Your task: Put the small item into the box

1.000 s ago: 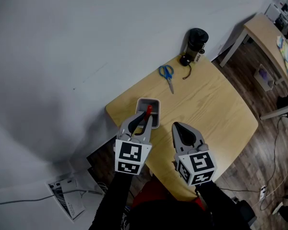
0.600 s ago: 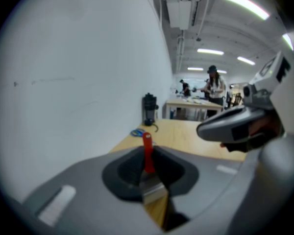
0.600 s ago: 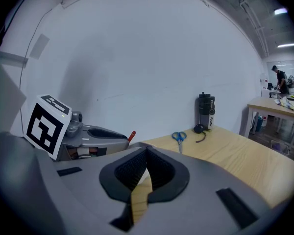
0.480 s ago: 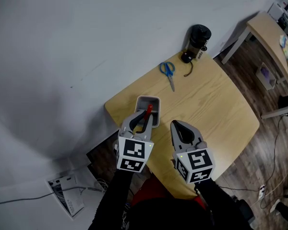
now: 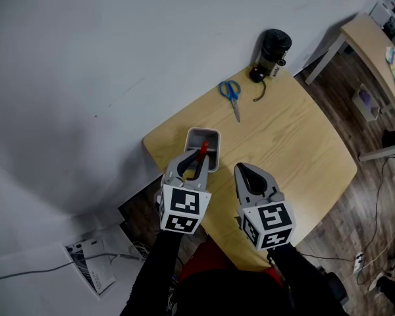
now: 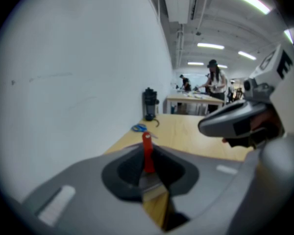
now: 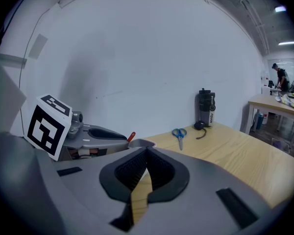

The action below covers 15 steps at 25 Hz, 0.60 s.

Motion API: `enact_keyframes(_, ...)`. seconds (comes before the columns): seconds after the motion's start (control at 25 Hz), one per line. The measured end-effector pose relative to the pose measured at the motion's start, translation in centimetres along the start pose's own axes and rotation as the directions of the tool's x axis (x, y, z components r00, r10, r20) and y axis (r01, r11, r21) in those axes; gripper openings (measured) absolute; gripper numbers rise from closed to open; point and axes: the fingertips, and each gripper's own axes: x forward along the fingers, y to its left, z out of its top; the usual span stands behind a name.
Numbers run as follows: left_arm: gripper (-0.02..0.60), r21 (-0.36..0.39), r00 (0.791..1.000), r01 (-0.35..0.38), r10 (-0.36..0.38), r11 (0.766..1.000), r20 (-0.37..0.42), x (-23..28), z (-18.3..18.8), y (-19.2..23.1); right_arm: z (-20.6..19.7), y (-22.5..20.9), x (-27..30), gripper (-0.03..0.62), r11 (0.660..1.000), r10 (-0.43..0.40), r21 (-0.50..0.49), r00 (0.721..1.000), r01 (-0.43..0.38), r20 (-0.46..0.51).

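The small red item (image 5: 203,149) is a slender stick clamped at its lower end between the jaws of the left gripper (image 5: 199,162). Its free end projects past the jaw tips. In the left gripper view the jaws are closed tight on the item (image 6: 147,153).

In the head view the item's free end lies over the open top of the grey box (image 5: 209,135). Whether it touches the box cannot be told. The box stands on the wooden table (image 5: 283,137), near the corner closest to the left gripper.

The right gripper (image 5: 241,172) hangs just beside the left one, over the table's near edge. Its jaws are drawn together with nothing between them – only a thin slit shows table wood.

Further along the table lie blue-handled scissors (image 5: 230,97). At the far corner – against the white wall (image 5: 118,58) – stands a black tumbler (image 5: 274,50) with a dark cord (image 5: 258,95) beside it.
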Motion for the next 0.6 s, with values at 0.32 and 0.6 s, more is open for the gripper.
enact_keyframes(0.32, 0.066, -0.007, 1.0, 0.004, -0.004, 1.0, -0.009, 0.14, -0.28, 0.12, -0.23, 0.15, 0.07, 0.008, 1.0, 0.002, -0.001, 1.0, -0.002, -0.008)
enact_keyframes(0.6, 0.067, -0.015, 1.0, -0.003, 0.003, 1.0, 0.01, -0.18, 0.14, 0.28, -0.18, 0.21, -0.07, 0.008, 1.0, 0.0, -0.005, 1.0, 0.0, -0.007)
